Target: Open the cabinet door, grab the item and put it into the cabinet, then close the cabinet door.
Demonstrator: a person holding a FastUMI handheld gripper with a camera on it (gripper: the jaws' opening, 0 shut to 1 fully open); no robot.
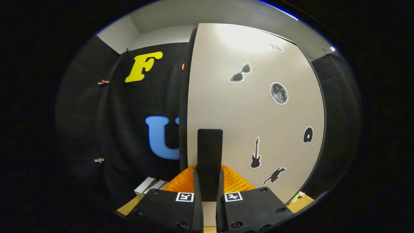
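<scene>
gripper (209,181): fingers pinch the black handle (210,155) from both sides | door (252,106): pale, stickered (sunglasses, moon, guitar), dead ahead | orange ribbed thing (236,181): just under the fingers | boxes (150,186): on the table (129,207) left of them, by the wall

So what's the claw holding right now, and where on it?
The claw is shut on the black upright handle of the pale speckled cabinet door, both fingers pressing its lower end from either side.
</scene>
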